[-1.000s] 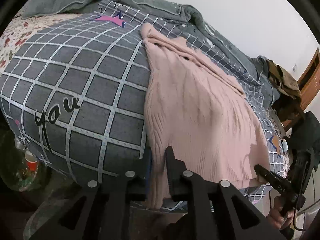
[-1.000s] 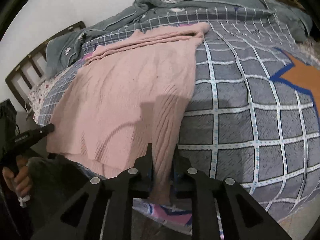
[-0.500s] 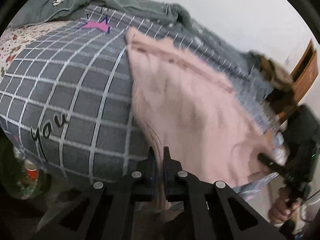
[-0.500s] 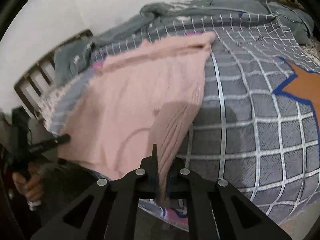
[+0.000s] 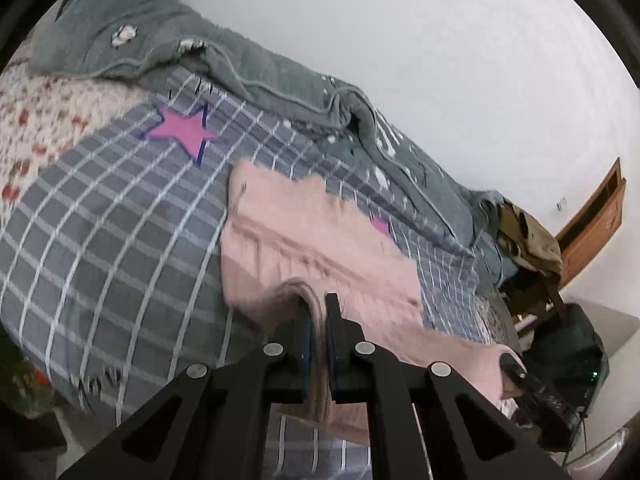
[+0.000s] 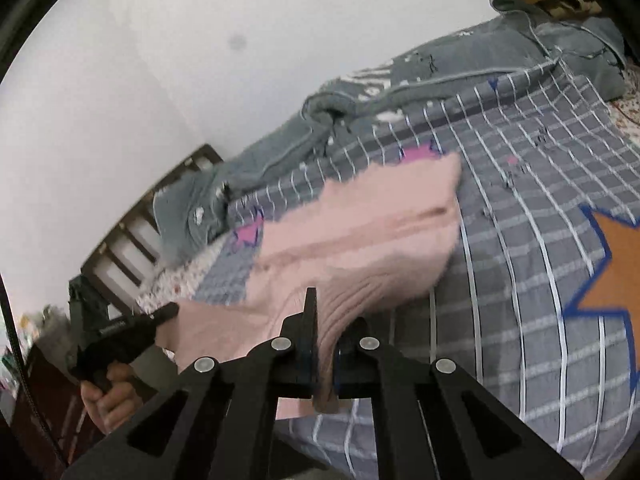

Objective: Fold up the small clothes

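Two grippers carry the work, and we have both pinched onto the near hem of the pink knitted sweater [image 5: 320, 248]. Our left gripper [image 5: 318, 312] has its jaws pressed together with a fold of the pink knit squeezed between them, the cloth running down past the blue pads. Our right gripper [image 6: 320, 308] is clamped the same way on the opposite corner of that hem, ribbed knit bunched between its fingers. The sweater's near edge is raised off the bed between the two tools, while its far part lies flat on the grey checked bedspread [image 5: 100, 240], which bears white grid lines and a magenta star [image 5: 182, 130]. From the right wrist view we also see a large orange star [image 6: 616, 264] printed on the same cover, to the right of the sweater and apart from it. A rumpled grey-green blanket [image 5: 248, 60] lies along the far side of the bed against the white wall [image 5: 420, 40]. In the right wrist view a hand [image 6: 108, 396] grips the handle of the left tool at lower left, with the dark slatted bed frame [image 6: 132, 240] behind it. The picture is blurred around the sweater's edges.
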A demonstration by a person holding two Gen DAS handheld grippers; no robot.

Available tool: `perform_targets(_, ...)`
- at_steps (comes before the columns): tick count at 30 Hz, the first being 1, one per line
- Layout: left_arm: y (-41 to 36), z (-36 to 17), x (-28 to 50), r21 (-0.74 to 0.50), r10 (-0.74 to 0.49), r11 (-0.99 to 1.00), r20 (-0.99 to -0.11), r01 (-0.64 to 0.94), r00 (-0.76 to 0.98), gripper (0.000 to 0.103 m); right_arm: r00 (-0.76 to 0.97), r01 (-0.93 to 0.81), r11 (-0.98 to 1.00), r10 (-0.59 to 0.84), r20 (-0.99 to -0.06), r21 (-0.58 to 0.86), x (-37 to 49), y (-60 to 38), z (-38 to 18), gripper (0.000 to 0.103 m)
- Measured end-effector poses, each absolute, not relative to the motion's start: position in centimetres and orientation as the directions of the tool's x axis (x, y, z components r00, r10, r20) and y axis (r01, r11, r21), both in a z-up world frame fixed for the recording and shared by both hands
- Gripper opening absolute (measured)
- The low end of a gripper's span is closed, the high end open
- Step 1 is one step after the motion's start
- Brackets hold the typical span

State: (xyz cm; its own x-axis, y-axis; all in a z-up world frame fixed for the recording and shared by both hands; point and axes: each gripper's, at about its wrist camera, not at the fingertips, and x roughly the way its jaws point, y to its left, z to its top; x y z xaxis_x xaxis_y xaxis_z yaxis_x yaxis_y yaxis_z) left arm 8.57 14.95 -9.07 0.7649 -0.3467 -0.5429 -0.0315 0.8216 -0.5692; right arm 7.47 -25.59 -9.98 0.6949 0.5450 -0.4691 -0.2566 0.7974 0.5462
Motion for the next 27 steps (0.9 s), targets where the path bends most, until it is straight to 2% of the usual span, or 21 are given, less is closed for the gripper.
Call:
perform_targets(5,15.6,-7.6,13.3,-0.567,-0.320,0.823,-0.510,-0.032,0.798,0.007,0.694,-0.269,0.741,0.592,-0.409,0.615,12.2,-26.3,-8.6,0.005)
perform_targets(11,15.8,-7.6,20.6,-0.563,-0.303,0.825,-0.504,-0.042,0.809,0.007,0.714,-0.253,0.740,0.577,-0.396,0.623,19.0,-26.7,-8.6,0.005)
perform_targets(19,14.5,-10.4,28.8,-0.542,-0.269,0.834,-0.564,-0.104,0.781,0.007,0.697,-0.222,0.742,0.574,-0.429,0.632,27.4,-26.2,-11.1,0.005)
perform_targets(24,15.1,-12.6,32.7,-0.597,-0.310,0.790,-0.583,-0.138,0.751,0.008,0.674,-0.194,0.769,0.555,-0.487,0.609,32.2,-25.4,-13.4,0.006)
perform_targets(25,15.3,-12.9,33.5,-0.605,-0.322,0.783,-0.590,-0.142,0.740,0.009,0.666,-0.192,0.771,0.556,-0.497,0.607,33.0,-25.4,-13.8,0.010)
perform_targets(26,15.4,-13.3,34.0,-0.610,-0.329,0.779,-0.596,-0.145,0.732,0.014,0.661,-0.187,0.776,0.553,-0.508,0.602,33.8,-25.4,-14.3,0.012)
perform_targets(27,15.6,-13.6,34.5,-0.611,-0.330,0.777,-0.601,-0.153,0.728,0.026,0.660,-0.176,0.787,0.540,-0.522,0.592,34.5,-25.4,-14.8,0.013)
